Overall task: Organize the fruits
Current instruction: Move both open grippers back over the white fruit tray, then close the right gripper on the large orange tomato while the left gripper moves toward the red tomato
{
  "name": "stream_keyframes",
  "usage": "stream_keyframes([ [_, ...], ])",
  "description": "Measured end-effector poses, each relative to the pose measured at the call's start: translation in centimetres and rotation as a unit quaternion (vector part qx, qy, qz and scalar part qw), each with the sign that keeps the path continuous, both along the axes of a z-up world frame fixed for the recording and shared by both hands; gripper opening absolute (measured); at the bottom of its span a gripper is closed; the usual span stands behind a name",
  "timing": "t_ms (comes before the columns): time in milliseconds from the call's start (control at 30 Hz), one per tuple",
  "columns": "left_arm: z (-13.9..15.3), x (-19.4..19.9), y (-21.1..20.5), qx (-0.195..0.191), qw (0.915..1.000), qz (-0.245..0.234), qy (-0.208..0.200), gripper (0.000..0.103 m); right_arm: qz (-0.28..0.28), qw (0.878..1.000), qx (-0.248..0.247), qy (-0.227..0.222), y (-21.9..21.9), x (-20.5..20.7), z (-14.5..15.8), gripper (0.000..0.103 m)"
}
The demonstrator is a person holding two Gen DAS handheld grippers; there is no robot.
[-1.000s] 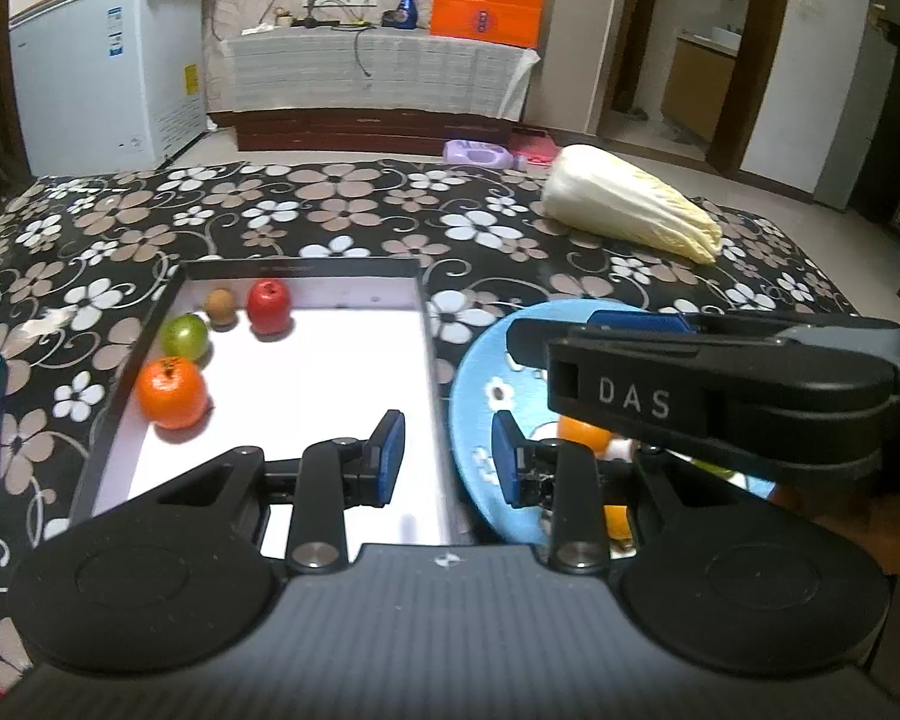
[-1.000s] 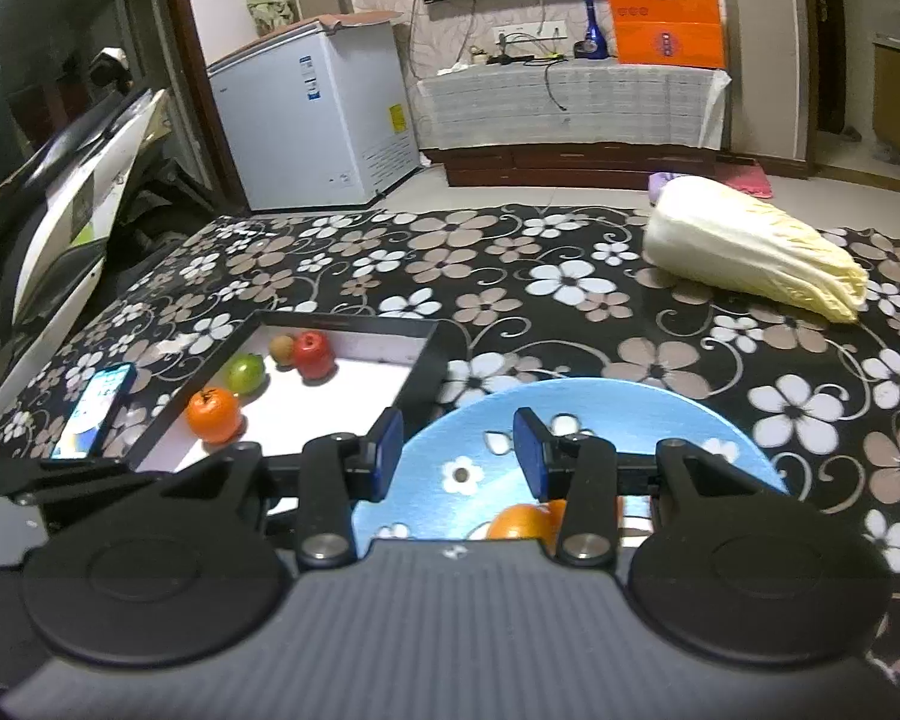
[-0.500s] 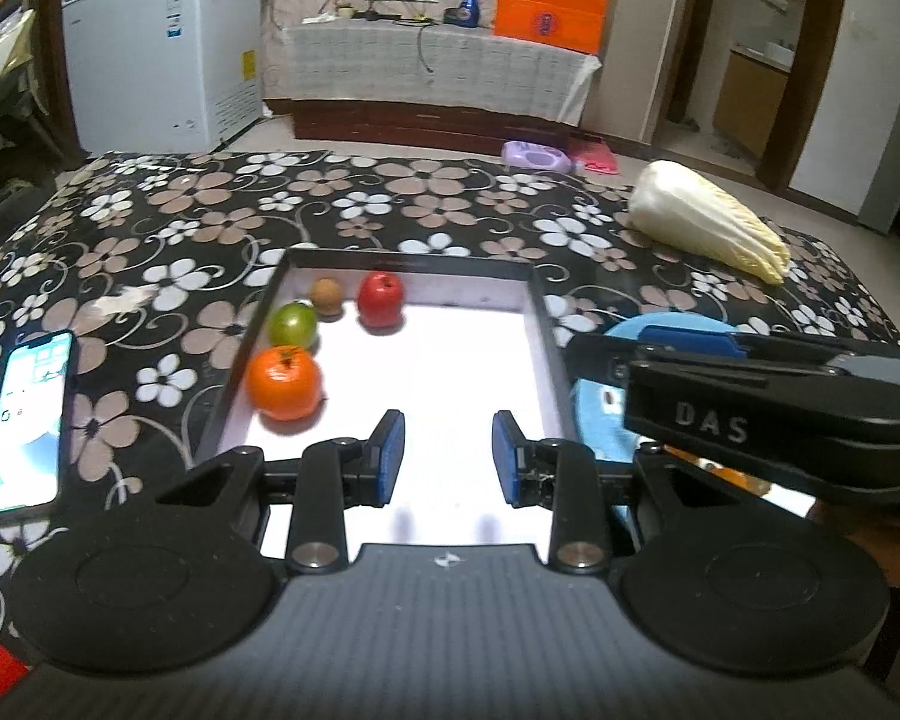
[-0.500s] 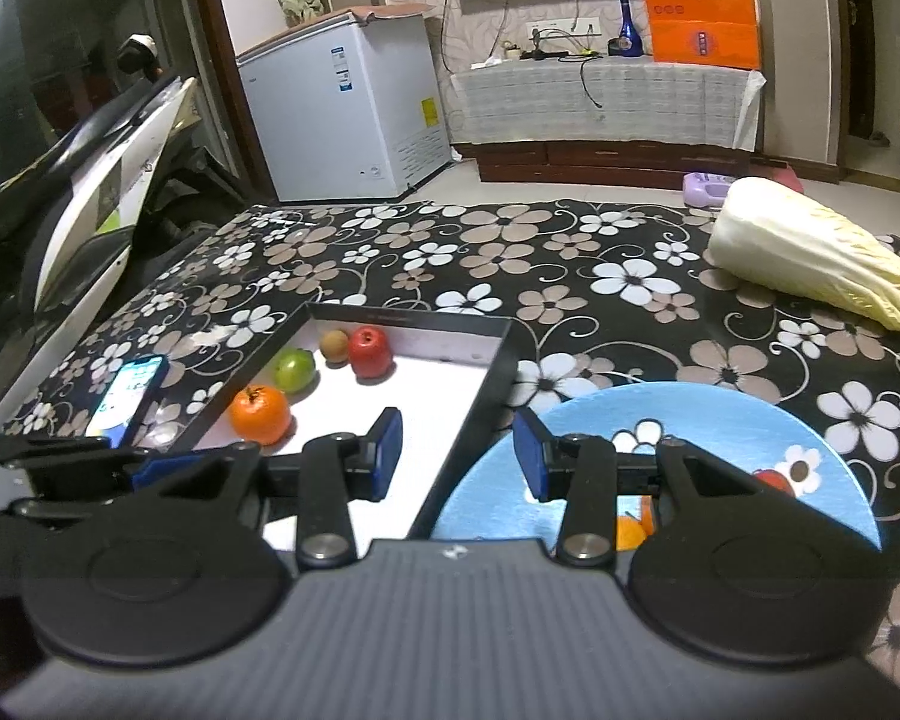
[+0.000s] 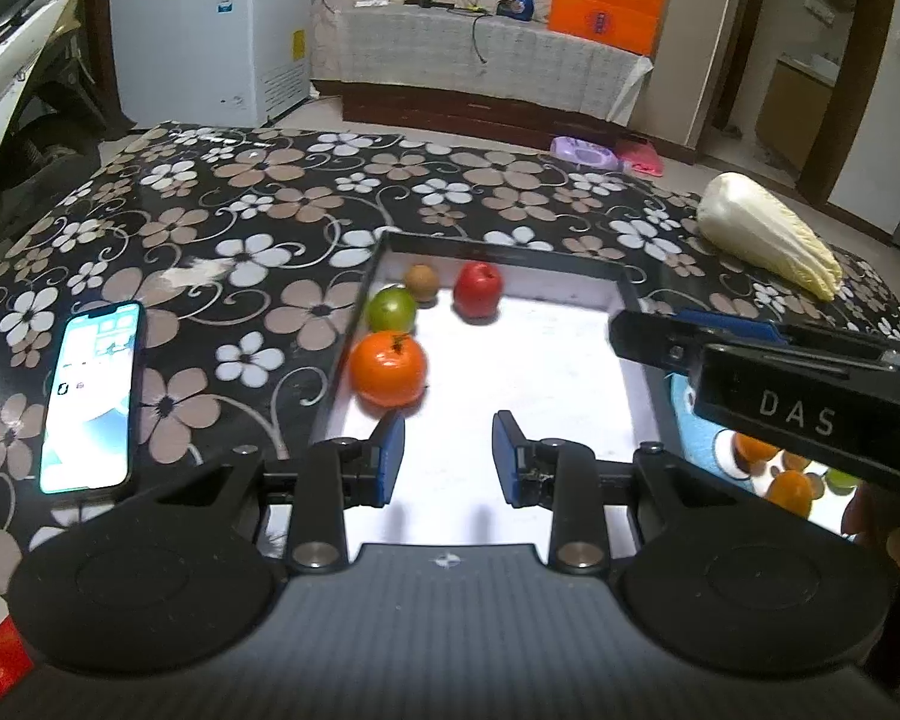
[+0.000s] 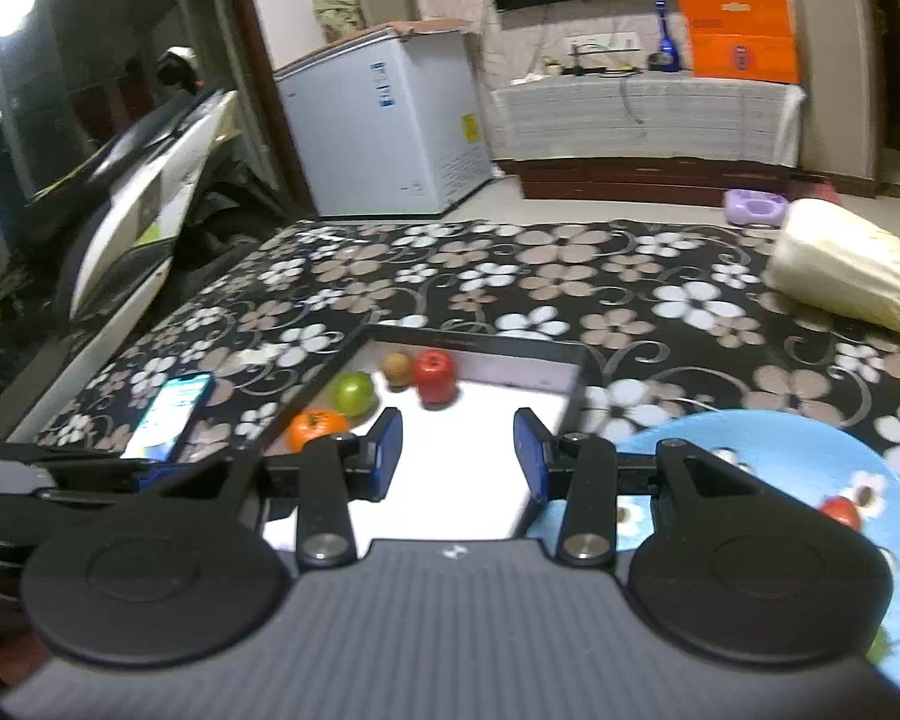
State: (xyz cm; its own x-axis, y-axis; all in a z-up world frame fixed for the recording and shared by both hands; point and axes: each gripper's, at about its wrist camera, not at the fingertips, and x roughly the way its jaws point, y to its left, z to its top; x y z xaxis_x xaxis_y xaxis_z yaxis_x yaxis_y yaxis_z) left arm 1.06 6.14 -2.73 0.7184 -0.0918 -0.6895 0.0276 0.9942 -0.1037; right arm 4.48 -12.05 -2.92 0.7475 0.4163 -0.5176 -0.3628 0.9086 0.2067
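Observation:
A black-rimmed tray [image 5: 627,294] with a white floor holds an orange [image 5: 387,375], a green fruit [image 5: 392,310], a brown fruit [image 5: 421,280] and a red apple [image 5: 478,288] along its left and far side. My left gripper [image 5: 447,450] hangs open over the tray's near part, nothing between its blue pads. My right gripper [image 6: 456,450] is also open and holds nothing, above the tray's [image 6: 576,372] right edge. To the right lies the blue plate [image 6: 750,438] with a small red fruit [image 6: 840,511]; oranges [image 5: 789,489] on it show in the left wrist view.
A lit phone [image 5: 93,396] lies on the flowered tabletop left of the tray. A napa cabbage [image 5: 768,234] rests at the far right. The right gripper's body [image 5: 780,396] crosses above the plate. A white freezer [image 6: 390,126] and a scooter stand beyond the table.
Both grippers have shifted left, from above the blue plate to above the tray. The phone has come into the left wrist view. Neither pair of jaws has changed its gap.

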Motion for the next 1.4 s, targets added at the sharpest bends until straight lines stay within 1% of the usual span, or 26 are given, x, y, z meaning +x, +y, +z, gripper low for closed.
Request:
stream_keyframes([
  [100, -0.1, -0.1, 0.7, 0.0, 1.0, 0.004, 0.005, 0.037, 0.04, 0.999, 0.012, 0.002, 1.6, 0.3, 0.0, 0.044],
  [200, -0.3, -0.1, 1.1, 0.007, 0.9999, 0.006, 0.01, 0.037, 0.073, 0.997, 0.008, 0.01, 3.4, 0.6, -0.3, 0.043],
  [367, -0.9, -0.2, 2.3, 0.018, 0.9995, 0.011, 0.024, 0.037, 0.091, 0.994, 0.025, 0.058, 4.8, 2.3, -1.0, 0.043],
  [400, -1.0, -0.2, 2.5, 0.013, 0.9996, 0.008, 0.025, 0.037, 0.093, 0.993, 0.022, 0.067, 4.9, 2.8, -1.2, 0.043],
  [467, -1.0, -0.2, 3.1, 0.004, 0.9996, 0.002, 0.026, 0.037, 0.097, 0.993, 0.001, 0.068, 5.5, 3.5, -1.3, 0.044],
  [533, -1.1, -0.2, 3.2, 0.006, 0.9996, -0.007, 0.025, 0.037, 0.112, 0.991, -0.027, 0.062, 6.3, 4.1, -1.1, 0.044],
  [633, -1.1, -0.2, 3.2, 0.004, 0.9995, -0.013, 0.027, 0.037, 0.155, 0.983, -0.061, 0.076, 7.6, 4.7, -1.4, 0.044],
  [700, -1.2, -0.1, 3.0, 0.001, 0.9992, -0.018, 0.036, 0.037, 0.174, 0.976, -0.096, 0.084, 8.6, 4.9, -2.3, 0.044],
  [767, -1.3, 0.0, 2.8, 0.008, 0.9991, -0.02, 0.036, 0.038, 0.173, 0.975, -0.113, 0.083, 9.0, 5.1, -2.8, 0.044],
  [833, -1.1, 0.0, 2.7, -0.003, 0.9991, -0.027, 0.034, 0.038, 0.17, 0.975, -0.113, 0.085, 9.2, 5.6, -3.1, 0.044],
  [967, -1.2, 0.1, 2.2, 0.002, 0.9989, -0.033, 0.034, 0.042, 0.179, 0.973, -0.114, 0.084, 10.4, 6.2, -3.4, 0.044],
  [1000, -1.2, 0.2, 2.1, 0.001, 0.9988, -0.033, 0.035, 0.042, 0.186, 0.972, -0.116, 0.085, 10.9, 6.3, -3.5, 0.048],
  [1067, -1.2, 0.2, 2.2, 0.001, 0.9989, -0.032, 0.034, 0.042, 0.187, 0.97, -0.135, 0.074, 11.9, 6.3, -3.7, 0.049],
  [1133, -1.3, 0.4, 2.4, 0.001, 0.999, -0.03, 0.033, 0.042, 0.186, 0.968, -0.157, 0.06, 12.5, 6.3, -3.9, 0.048],
  [1167, -1.3, 0.5, 2.5, 0.001, 0.9991, -0.027, 0.033, 0.042, 0.184, 0.968, -0.16, 0.062, 12.6, 6.4, -4.1, 0.045],
  [1233, -1.3, 0.7, 2.8, -0.002, 0.9991, -0.024, 0.034, 0.042, 0.181, 0.97, -0.148, 0.07, 12.3, 6.7, -4.3, 0.044],
  [1300, -1.3, 1.0, 2.8, -0.007, 0.999, -0.022, 0.038, 0.043, 0.176, 0.972, -0.145, 0.066, 12.1, 6.7, -4.3, 0.043],
  [1400, -1.2, 1.1, 2.5, -0.001, 0.9993, -0.021, 0.03, 0.043, 0.156, 0.976, -0.14, 0.064, 11.4, 6.7, -4.0, 0.043],
])
